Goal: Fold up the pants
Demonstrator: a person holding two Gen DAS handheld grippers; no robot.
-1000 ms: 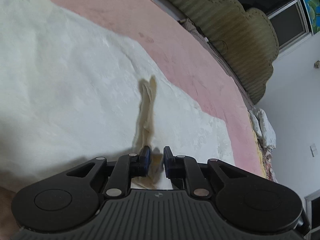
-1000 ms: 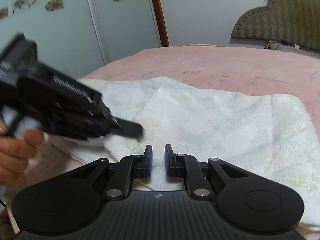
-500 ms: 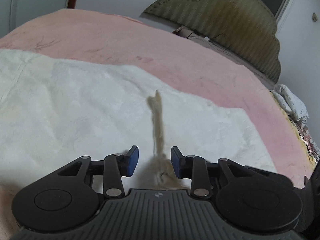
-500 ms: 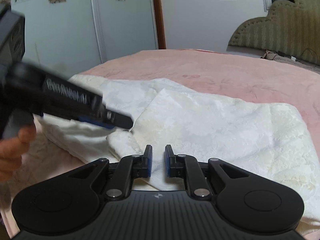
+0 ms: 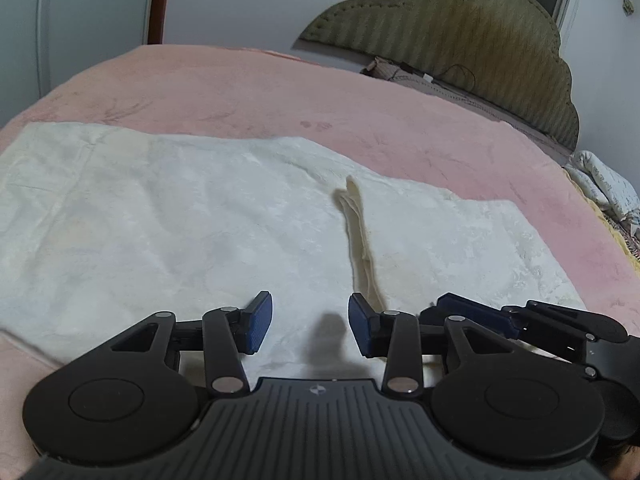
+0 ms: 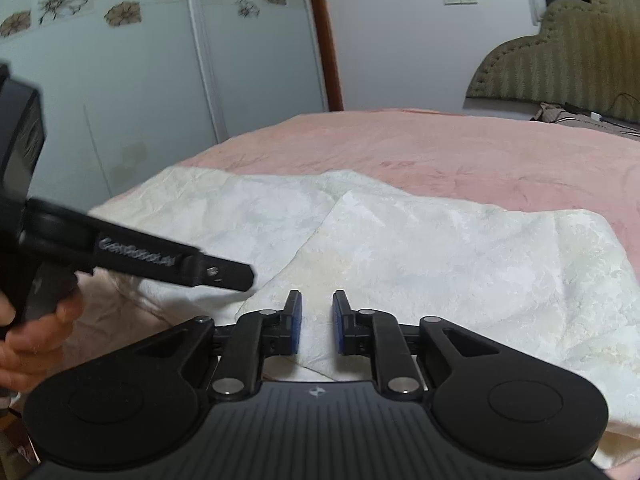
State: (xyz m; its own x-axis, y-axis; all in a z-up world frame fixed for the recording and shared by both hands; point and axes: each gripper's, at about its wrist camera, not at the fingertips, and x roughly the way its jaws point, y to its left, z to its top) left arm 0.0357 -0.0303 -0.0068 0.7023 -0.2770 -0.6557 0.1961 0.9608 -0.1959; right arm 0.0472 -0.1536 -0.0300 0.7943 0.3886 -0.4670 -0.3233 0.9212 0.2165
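Observation:
White textured pants [image 5: 200,216] lie folded flat on a pink bed, with a cream drawstring [image 5: 360,240] lying across them. My left gripper [image 5: 310,326] is open and empty just above the near edge of the pants. My right gripper [image 6: 316,322] is open and empty over the folded corner of the pants [image 6: 440,256]. It also shows in the left wrist view [image 5: 472,314] at the right, beside the left gripper. The left gripper [image 6: 224,272] shows side-on in the right wrist view, held by a hand.
The pink bedspread [image 5: 360,112] extends beyond the pants to an olive padded headboard [image 5: 460,32]. A patterned cloth [image 5: 604,188] lies at the bed's right edge. Wardrobe doors with flower tiles [image 6: 120,80] stand left of the bed.
My left gripper has let go of the drawstring and opened wide, and its view has levelled. My right gripper has opened a little. The pants have settled flat.

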